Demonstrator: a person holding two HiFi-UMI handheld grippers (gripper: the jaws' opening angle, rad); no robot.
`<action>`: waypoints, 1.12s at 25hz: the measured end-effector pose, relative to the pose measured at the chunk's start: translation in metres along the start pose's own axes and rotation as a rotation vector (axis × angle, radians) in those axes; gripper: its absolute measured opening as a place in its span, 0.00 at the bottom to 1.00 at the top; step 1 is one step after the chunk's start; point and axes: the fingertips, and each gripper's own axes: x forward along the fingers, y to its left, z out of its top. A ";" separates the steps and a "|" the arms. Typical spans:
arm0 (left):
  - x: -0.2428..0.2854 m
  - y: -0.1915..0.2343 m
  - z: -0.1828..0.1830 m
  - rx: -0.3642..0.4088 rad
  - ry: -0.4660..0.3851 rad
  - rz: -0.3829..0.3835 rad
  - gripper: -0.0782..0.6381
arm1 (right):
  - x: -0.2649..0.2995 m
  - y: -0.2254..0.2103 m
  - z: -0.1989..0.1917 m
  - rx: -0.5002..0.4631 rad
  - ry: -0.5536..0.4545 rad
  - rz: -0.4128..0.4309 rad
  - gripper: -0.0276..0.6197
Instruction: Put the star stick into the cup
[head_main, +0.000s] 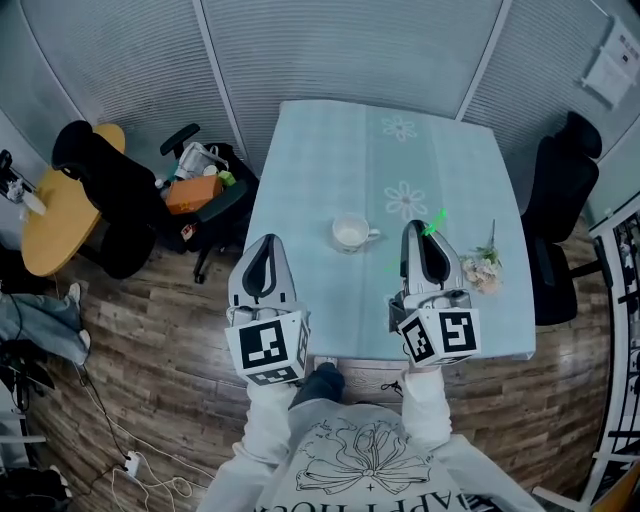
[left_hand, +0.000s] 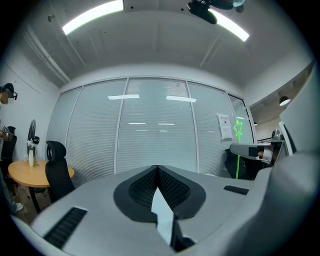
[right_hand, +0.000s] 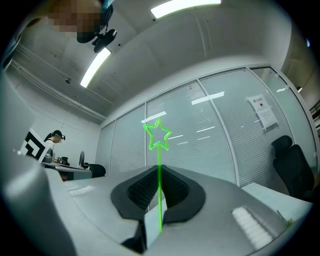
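Clearly the right gripper (right_hand: 159, 169) is pinching the star stick (right_hand: 159, 150) low on its thin shaft, star uppermost at that view's centre. The left gripper (left_hand: 158, 168) is pressed together on nothing. The shaft is slim and could swivel or slip in the pads when tilted. The cup (head_main: 351, 234) looks light, so a nudge might tip it.

Only the head view shows the cup, mid-frame on the table (head_main: 300, 160), left of the right gripper and apart from it. There the stick is a short green streak.
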 end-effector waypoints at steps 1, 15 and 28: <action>0.009 0.003 -0.001 -0.001 0.004 -0.005 0.12 | 0.008 -0.001 -0.003 0.000 0.002 -0.004 0.07; 0.093 0.035 -0.049 -0.027 0.105 -0.042 0.12 | 0.091 -0.009 -0.066 0.024 0.072 -0.023 0.07; 0.137 0.033 -0.094 -0.046 0.201 -0.047 0.12 | 0.132 -0.024 -0.117 0.053 0.148 0.002 0.07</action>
